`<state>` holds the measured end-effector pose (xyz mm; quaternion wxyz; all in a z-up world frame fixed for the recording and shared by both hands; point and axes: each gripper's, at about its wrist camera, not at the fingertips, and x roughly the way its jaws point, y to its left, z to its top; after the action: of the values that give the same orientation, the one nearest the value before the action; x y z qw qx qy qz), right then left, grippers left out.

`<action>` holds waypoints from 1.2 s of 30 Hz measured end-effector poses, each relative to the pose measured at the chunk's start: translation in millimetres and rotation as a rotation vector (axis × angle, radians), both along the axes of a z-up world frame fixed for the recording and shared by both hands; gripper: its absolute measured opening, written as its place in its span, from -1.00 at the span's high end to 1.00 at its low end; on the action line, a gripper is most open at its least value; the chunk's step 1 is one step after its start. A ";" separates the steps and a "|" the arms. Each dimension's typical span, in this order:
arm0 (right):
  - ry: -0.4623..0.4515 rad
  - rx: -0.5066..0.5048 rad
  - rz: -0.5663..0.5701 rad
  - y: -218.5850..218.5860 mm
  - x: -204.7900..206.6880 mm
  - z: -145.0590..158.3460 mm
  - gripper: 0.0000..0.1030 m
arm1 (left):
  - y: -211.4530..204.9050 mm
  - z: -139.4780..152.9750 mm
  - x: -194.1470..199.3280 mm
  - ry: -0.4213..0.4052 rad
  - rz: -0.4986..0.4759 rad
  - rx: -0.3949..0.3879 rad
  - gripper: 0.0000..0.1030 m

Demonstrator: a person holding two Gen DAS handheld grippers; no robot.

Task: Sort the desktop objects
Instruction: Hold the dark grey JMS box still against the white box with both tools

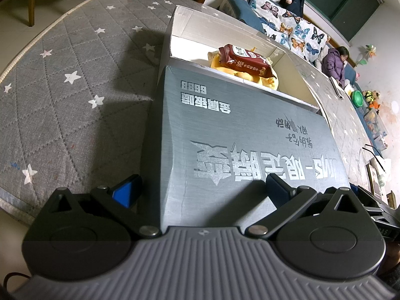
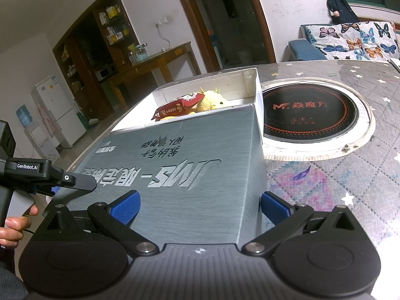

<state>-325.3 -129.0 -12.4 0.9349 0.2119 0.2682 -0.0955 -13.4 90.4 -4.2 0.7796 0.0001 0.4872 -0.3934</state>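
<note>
A grey printed lid (image 1: pixel 237 130) lies slid partway over a white box (image 1: pixel 212 25), leaving the far end uncovered. Inside the box, a red snack packet (image 1: pixel 245 60) rests on a yellow plush toy (image 1: pixel 268 82). My left gripper (image 1: pixel 201 191) is open and straddles the lid's near left corner, one finger off its edge. The right gripper (image 2: pixel 200 207) is open too, with the near right corner of the lid (image 2: pixel 187 162) between its fingers. The packet (image 2: pixel 177 106) and plush (image 2: pixel 212 101) show in the box (image 2: pixel 258 95). The left gripper (image 2: pixel 50 177) appears at the lid's left, held by a hand (image 2: pixel 15 227).
The box stands on a round table with a grey star-patterned cover (image 1: pixel 75 75). A black induction hob (image 2: pixel 310 110) is set into the table right of the box. A person (image 1: pixel 335 62) sits on a sofa beyond, near a green bowl (image 1: pixel 357 97).
</note>
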 end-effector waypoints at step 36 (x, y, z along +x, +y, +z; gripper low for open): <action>-0.006 0.000 -0.008 2.8 0.0 -1.3 -1.00 | -0.4 1.0 0.7 0.001 -0.001 0.001 -1.00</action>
<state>-325.3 -126.1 -13.7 0.9353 0.2132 0.2645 -0.0986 -12.8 90.0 -3.2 0.7793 0.0006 0.4879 -0.3933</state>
